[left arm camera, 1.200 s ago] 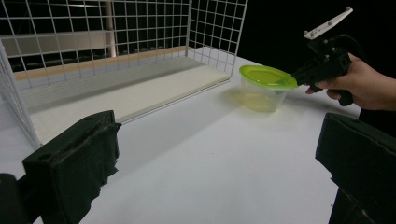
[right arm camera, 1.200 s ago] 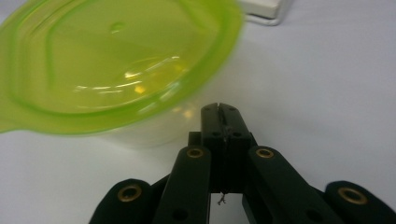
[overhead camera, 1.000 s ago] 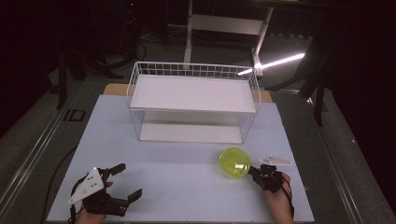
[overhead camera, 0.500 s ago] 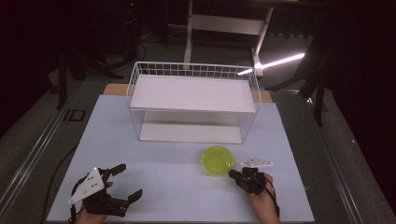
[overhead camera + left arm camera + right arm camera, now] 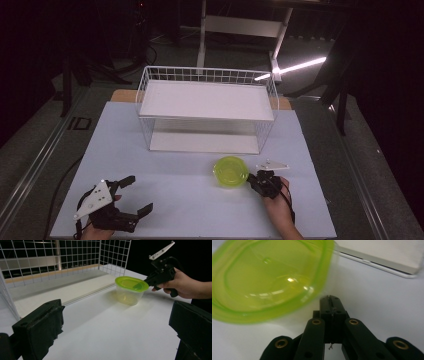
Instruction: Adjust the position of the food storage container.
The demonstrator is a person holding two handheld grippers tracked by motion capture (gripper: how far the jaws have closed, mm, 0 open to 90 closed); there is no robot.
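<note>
A clear tub with a lime-green lid (image 5: 230, 171) stands on the white table in front of the wire rack. My right gripper (image 5: 251, 178) is at its right side, jaws shut tight, tip against the lid's rim. From the left gripper view the tub (image 5: 131, 290) is upright and the right gripper (image 5: 146, 282) meets its rim in a person's hand. In the right gripper view the lid (image 5: 267, 277) lies just beyond my shut right gripper (image 5: 329, 300); nothing shows between the jaws. My left gripper (image 5: 137, 194) rests open at the near left, and its jaws (image 5: 117, 332) hold nothing.
A white wire rack (image 5: 210, 75) with a white upper shelf and a white base board stands at the table's middle back. Its mesh wall (image 5: 75, 255) rises close ahead in the left gripper view. The table edge runs near both hands.
The right gripper and the green-lidded tub have slid together to the left, toward the table's middle. The left gripper has stayed put.
</note>
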